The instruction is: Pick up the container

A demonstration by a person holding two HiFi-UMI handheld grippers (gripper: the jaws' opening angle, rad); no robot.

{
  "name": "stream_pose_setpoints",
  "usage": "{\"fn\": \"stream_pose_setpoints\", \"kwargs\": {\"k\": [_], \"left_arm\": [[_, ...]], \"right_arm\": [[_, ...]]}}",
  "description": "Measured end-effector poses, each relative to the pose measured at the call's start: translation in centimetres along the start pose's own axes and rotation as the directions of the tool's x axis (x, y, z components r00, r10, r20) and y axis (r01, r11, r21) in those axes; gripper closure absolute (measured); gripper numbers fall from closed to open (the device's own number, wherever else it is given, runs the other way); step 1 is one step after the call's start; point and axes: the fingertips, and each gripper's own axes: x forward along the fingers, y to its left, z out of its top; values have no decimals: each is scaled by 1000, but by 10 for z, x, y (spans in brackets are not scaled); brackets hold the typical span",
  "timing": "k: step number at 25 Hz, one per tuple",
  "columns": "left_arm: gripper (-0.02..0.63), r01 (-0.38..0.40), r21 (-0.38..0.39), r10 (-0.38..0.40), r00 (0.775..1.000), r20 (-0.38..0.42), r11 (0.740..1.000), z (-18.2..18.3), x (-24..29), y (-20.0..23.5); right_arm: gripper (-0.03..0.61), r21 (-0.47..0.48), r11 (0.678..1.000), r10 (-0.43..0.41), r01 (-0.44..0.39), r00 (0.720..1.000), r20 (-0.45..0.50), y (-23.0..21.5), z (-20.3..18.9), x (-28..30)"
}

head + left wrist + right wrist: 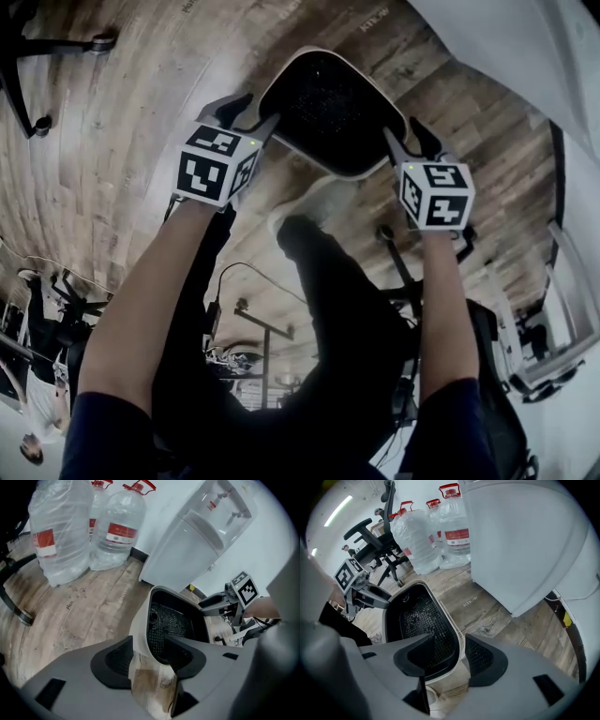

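Water dispenser (520,541) close beside container (328,112) (bottles (119,531) farther); floor (131,103) elsewhere open.

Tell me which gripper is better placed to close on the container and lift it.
Nearly even: both stand open, straddling opposite sides of the container rim. I'd lean to the left gripper: the wall seems to sit deeper between its jaws than in the right gripper. Using both looks steadier.

Smooth white plastic around the container (328,112) rim, matt black perforated mesh inside; grained, dull wood on the floor (122,122) — clear glossy plastic for the water jugs (117,527).
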Motion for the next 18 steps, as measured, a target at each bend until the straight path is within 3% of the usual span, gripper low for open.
{"fn": "stream_pose_setpoints", "kwargs": {"k": [5, 9, 14, 18], "left_arm": [[400, 5, -29, -6, 1000, -24, 1000, -3, 17, 5], [442, 12, -46, -14, 999, -45, 999, -8, 27, 6], [471, -2, -97, -3, 999, -53, 995, -8, 31, 8], [491, -33, -89, 26, 996, -82, 995, -10, 29, 9]], "right_arm": [[360, -11, 1000, -7, 7, 999, -32, -4, -12, 26], [366, -17, 1000, -18, 17, 998, -62, -5, -20, 43], [513, -45, 995, -89, 86, 994, -66, -14, -23, 49], [522, -24, 994, -105, 103, 992, -72, -14, -24, 48]]}}
